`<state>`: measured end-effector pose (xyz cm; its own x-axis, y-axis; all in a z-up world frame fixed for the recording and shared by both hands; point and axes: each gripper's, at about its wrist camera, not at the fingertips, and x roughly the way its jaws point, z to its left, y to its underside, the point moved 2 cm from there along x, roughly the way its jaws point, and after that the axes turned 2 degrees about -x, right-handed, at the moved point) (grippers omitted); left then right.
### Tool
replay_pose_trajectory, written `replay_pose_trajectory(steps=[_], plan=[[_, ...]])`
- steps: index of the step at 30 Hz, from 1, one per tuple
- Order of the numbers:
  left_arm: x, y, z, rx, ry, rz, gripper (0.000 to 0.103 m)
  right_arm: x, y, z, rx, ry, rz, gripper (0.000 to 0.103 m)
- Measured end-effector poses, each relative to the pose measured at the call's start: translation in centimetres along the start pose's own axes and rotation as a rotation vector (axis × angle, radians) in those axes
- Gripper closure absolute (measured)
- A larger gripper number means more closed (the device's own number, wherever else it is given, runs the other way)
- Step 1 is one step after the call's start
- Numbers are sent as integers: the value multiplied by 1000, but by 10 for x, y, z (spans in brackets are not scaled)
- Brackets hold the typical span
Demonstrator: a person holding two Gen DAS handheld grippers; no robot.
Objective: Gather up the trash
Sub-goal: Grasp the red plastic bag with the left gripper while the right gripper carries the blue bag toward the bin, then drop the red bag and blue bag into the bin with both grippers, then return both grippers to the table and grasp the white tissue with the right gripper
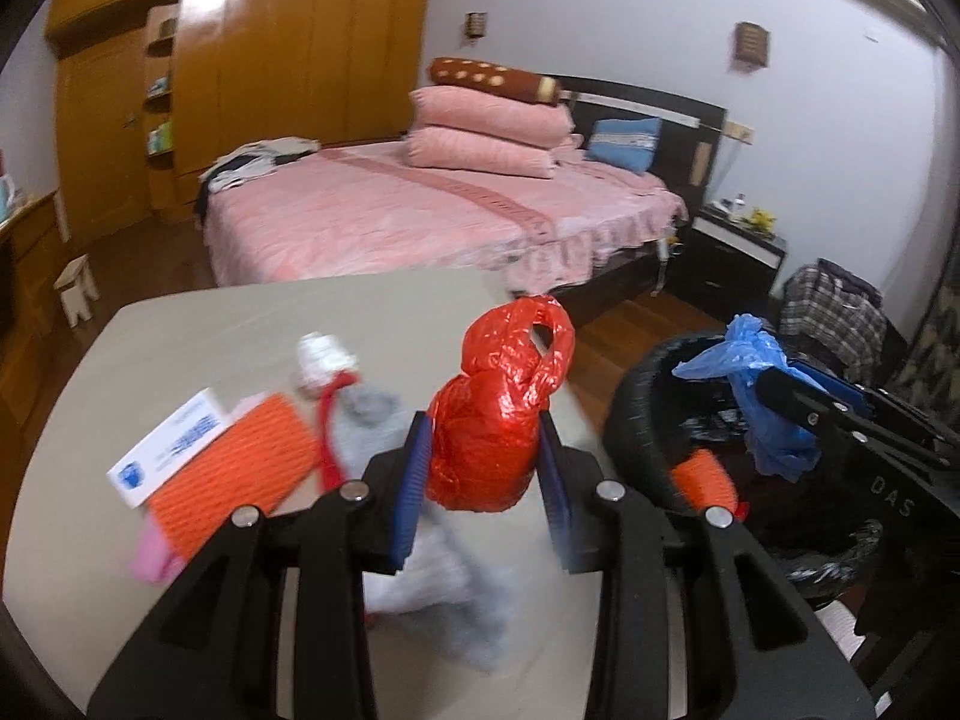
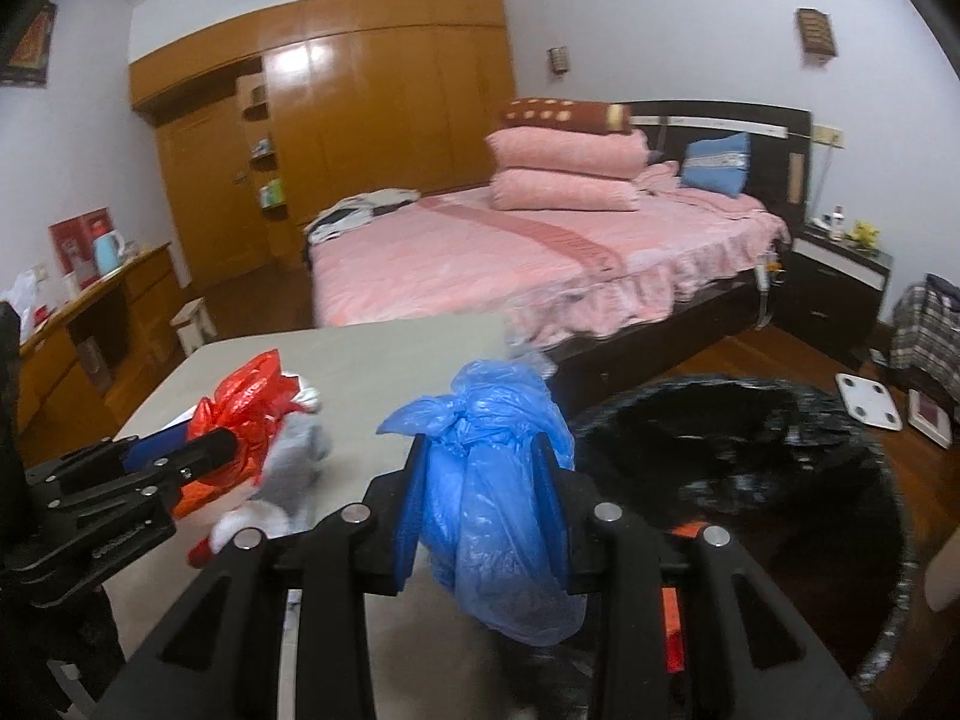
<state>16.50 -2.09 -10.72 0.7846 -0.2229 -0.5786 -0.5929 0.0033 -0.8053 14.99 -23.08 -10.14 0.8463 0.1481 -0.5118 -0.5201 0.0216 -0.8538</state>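
Note:
My left gripper (image 1: 485, 438) is shut on a knotted red plastic bag (image 1: 498, 414) and holds it above the beige table (image 1: 210, 330). It also shows in the right wrist view (image 2: 240, 450) with the red bag (image 2: 252, 402). My right gripper (image 2: 483, 468) is shut on a knotted blue plastic bag (image 2: 498, 504), held at the rim of the black-lined trash bin (image 2: 750, 468). In the left wrist view the right gripper (image 1: 774, 393) holds the blue bag (image 1: 750, 372) over the bin (image 1: 636, 420).
On the table lie an orange ribbed packet (image 1: 234, 468), a white card (image 1: 171, 444), a grey stuffed toy with a red strap (image 1: 372, 414) and a white crumpled wad (image 1: 321, 354). An orange item (image 1: 708, 480) lies in the bin. A pink bed (image 1: 420, 210) stands behind.

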Motion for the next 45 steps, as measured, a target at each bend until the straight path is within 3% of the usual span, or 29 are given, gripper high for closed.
replay_pose_trajectory(steps=[12,21,23,25,27,29,33,45], plan=[[33,-9,-94,86,168,11,70,-25,0,-97,74,189,-25,69],[66,-5,-154,125,281,63,70,-27,16,-153,124,282,13,68],[74,-4,-164,129,321,86,62,-26,20,-160,127,303,31,60],[77,-5,-169,125,359,89,31,-27,23,-169,144,326,33,54],[75,-5,-168,123,370,78,27,-30,26,-174,154,340,32,45],[72,-5,-164,119,363,67,22,-34,27,-176,160,352,22,36],[65,-5,-149,121,312,42,15,-41,27,-174,159,373,-3,6],[23,-6,-65,62,131,-17,10,-34,11,-120,124,280,-24,6]])
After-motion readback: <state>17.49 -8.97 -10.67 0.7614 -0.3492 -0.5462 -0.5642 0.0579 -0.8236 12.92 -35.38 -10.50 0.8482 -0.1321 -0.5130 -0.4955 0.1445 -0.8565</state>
